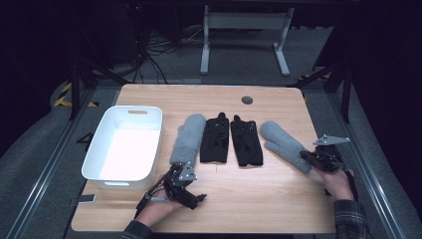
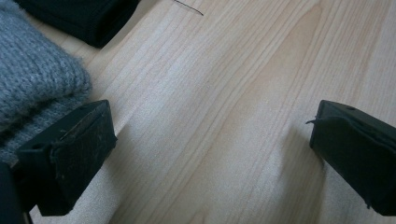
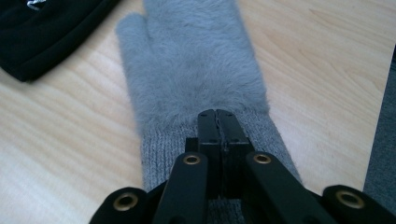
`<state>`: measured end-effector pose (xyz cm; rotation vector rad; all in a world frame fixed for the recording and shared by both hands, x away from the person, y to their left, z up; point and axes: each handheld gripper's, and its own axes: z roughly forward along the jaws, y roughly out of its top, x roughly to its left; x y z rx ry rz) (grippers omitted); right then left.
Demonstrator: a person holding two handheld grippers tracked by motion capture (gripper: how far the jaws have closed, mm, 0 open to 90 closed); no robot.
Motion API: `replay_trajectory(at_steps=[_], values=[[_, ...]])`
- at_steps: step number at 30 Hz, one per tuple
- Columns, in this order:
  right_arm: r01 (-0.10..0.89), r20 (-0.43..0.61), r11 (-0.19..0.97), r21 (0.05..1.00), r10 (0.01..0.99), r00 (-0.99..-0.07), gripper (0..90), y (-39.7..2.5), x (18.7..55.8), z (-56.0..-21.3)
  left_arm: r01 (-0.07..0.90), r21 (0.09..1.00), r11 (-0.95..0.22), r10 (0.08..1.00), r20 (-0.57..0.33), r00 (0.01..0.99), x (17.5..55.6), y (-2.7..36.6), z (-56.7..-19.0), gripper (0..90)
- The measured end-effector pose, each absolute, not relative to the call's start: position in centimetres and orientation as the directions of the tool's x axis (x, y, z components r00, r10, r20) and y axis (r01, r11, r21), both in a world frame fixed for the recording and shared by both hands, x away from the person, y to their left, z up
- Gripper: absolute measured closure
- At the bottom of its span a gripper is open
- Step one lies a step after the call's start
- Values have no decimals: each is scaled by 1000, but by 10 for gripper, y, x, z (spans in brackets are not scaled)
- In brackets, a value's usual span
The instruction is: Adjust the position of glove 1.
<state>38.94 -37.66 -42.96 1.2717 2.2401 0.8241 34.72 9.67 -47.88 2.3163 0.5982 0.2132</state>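
Observation:
Four gloves lie in a row mid-table: a left grey mitten [image 1: 188, 139], two black gloves [image 1: 215, 139] [image 1: 245, 142], and a right grey mitten [image 1: 281, 139]. My left gripper [image 1: 180, 174] stands open just below the left mitten's cuff. In the left gripper view its jaws are wide apart [image 2: 212, 149] over bare wood, one jaw beside the knitted cuff [image 2: 32, 79], with a black glove's edge [image 2: 84, 14] beyond. My right gripper [image 1: 304, 157] is shut on the right mitten's ribbed cuff; the fluffy mitten [image 3: 191, 60] stretches ahead of the closed jaws [image 3: 217, 114].
A white plastic bin [image 1: 133, 109] sits empty at the table's left. A round cable hole [image 1: 247, 99] is near the far edge. Bare wood [image 1: 259, 199] spans the front of the table. A black glove's cuff [image 3: 42, 28] lies left of the right mitten.

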Motion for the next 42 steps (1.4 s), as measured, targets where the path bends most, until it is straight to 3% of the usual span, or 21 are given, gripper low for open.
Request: replay_trajectory(at_steps=[20,25,31,42], values=[[590,-34,449,672,814,-580,900,-351,342,-429,357,689,-631,477,-19,879,347,97,-479,7],[561,-49,430,708,821,-568,900,-356,341,-419,357,689,-631,477,-19,878,347,97,-479,7],[600,-45,392,697,860,-509,900,-384,353,-423,357,689,-631,477,-19,879,347,97,-479,7],[623,-40,434,650,839,-543,900,-374,344,-431,360,689,-629,479,-21,878,347,97,-479,7]])
